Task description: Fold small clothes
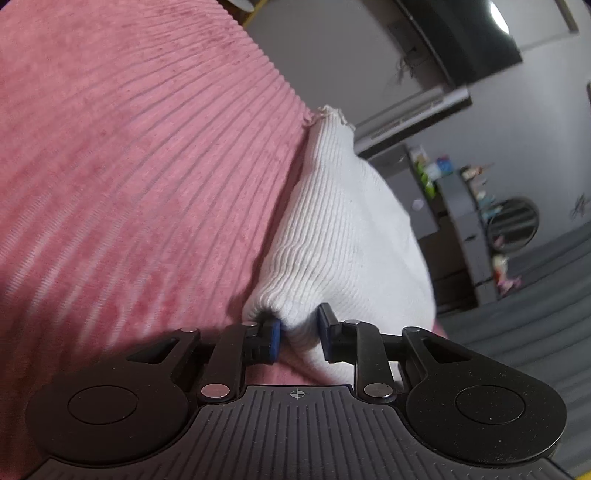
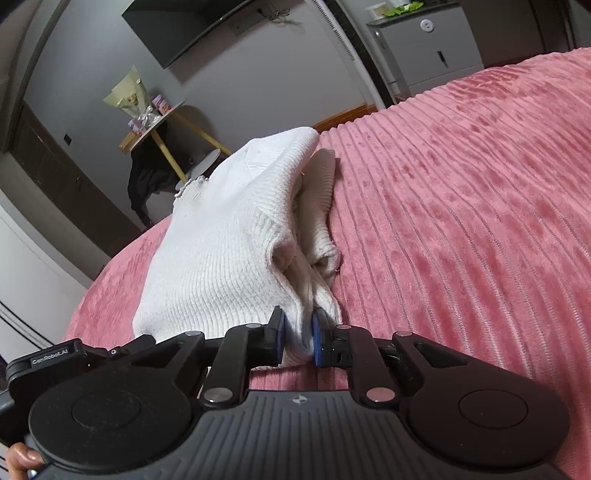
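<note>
A small white ribbed knit garment lies on a pink ribbed bedspread. My left gripper is shut on one bunched edge of the garment, the cloth pinched between its blue pads. In the right wrist view the same white garment is partly folded over itself, with a frilled edge at its far left. My right gripper is shut on a gathered edge of it, just above the bedspread.
The bed edge drops off to a grey floor on the left gripper's right side. A grey cabinet, a wall-mounted TV and a small round side table stand beyond the bed.
</note>
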{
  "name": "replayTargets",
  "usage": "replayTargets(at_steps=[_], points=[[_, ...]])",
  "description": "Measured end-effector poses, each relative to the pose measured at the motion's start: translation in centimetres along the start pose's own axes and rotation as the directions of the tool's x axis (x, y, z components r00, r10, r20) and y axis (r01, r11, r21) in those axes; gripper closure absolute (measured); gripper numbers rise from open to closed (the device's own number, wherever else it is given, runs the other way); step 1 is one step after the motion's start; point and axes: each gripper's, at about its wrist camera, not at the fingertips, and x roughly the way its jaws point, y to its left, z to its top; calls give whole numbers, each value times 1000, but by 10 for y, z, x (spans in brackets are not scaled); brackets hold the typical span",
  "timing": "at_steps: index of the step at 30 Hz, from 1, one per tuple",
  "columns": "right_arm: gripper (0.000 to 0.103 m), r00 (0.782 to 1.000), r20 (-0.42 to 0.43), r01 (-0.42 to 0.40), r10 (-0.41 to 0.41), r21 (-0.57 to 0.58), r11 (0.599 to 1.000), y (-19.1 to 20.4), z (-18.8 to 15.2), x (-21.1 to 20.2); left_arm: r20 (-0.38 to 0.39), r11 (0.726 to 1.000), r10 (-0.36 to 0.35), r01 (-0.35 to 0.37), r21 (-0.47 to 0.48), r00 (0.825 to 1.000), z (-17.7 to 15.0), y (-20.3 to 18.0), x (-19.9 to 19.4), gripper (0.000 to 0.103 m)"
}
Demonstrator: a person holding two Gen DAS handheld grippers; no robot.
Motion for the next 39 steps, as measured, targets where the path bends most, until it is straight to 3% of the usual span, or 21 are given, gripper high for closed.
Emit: replayTargets(at_steps=[2,3,4,6,8,10,12,15,20,25,26,28,31,35,39], points=[[69,1000,6,31,-31,-17,999,1,5,-13,-21,998,50,-49,44,999,5,-4,-9,57],[37,997,25,78,-78,-36,996,2,8,-20,-7,991,116,-116,68,993,8,-5,-16,29],[33,991,61,127,-123,-63,990,3,10,-28,33,979,183,-186,89,982,10,-6,-24,19],[33,983,125,147,-136,-84,986,2,17,-41,111,962,226,-239,133,968,17,-8,-39,19],[33,989,128,78,-72,-48,996,-5,25,-43,128,966,199,-217,139,972,27,-9,-44,14],[33,996,86,-16,15,2,1000,-14,32,-32,97,982,133,-144,124,986,35,-9,-39,9],[32,994,37,-104,102,62,993,-24,41,-16,47,987,61,-67,146,997,43,-12,-25,8],[22,981,-4,-191,193,124,974,-35,57,9,16,980,58,-60,188,998,55,-18,3,8],[20,968,-84,-223,236,143,964,-36,80,53,-95,988,-45,59,143,994,70,-16,50,8],[24,957,-116,-253,266,115,961,-25,88,78,-104,986,-110,121,111,988,79,-13,78,7],[28,960,-117,-245,256,97,965,-23,87,81,-97,988,-104,114,104,990,80,-14,82,9],[42,967,-120,-220,227,66,973,-16,85,88,-94,987,-85,97,125,992,82,-16,86,41],[55,973,-105,-202,205,44,978,-7,82,87,-86,990,-90,99,101,992,83,-14,84,54],[58,982,-78,-176,173,-31,984,16,83,80,-63,986,-57,66,155,996,86,-25,64,59],[59,976,-69,-209,205,-60,976,39,82,73,-20,970,6,-1,241,1000,90,-38,34,60]])
